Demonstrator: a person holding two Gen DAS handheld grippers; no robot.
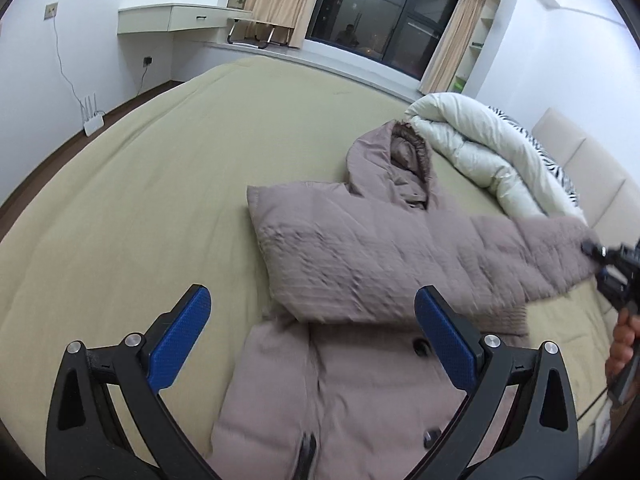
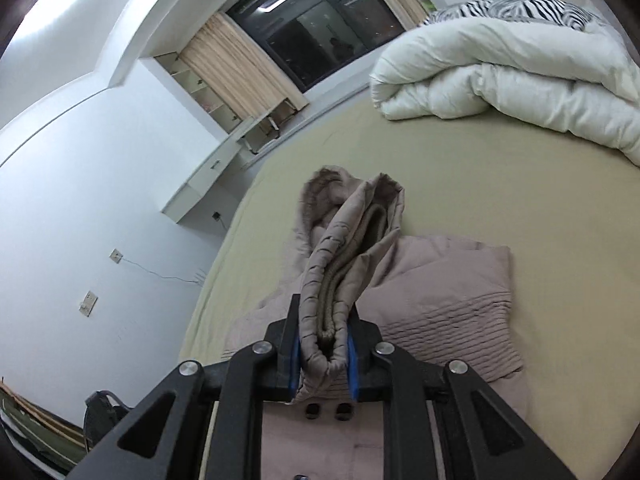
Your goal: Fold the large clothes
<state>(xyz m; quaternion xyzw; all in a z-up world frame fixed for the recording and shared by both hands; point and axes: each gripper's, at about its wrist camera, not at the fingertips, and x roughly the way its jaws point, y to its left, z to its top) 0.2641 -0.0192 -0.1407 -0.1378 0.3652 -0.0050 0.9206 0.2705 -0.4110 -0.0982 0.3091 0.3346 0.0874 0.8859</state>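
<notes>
The mauve padded coat [image 1: 360, 264] lies on the bed [image 1: 140, 208], its hem cut off below. The left tool [image 1: 312, 320] hovers spread above it. The right tool [image 2: 323, 356] pinches a sleeve cuff [image 2: 344, 264], hiding the coat's front.

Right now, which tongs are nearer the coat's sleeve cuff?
Right. The right tongs are clamped on the sleeve cuff; the left tongs hover open above the coat front, apart from it.

White duvet [image 2: 520, 80] bunched on olive bed [image 1: 140, 200]
</notes>
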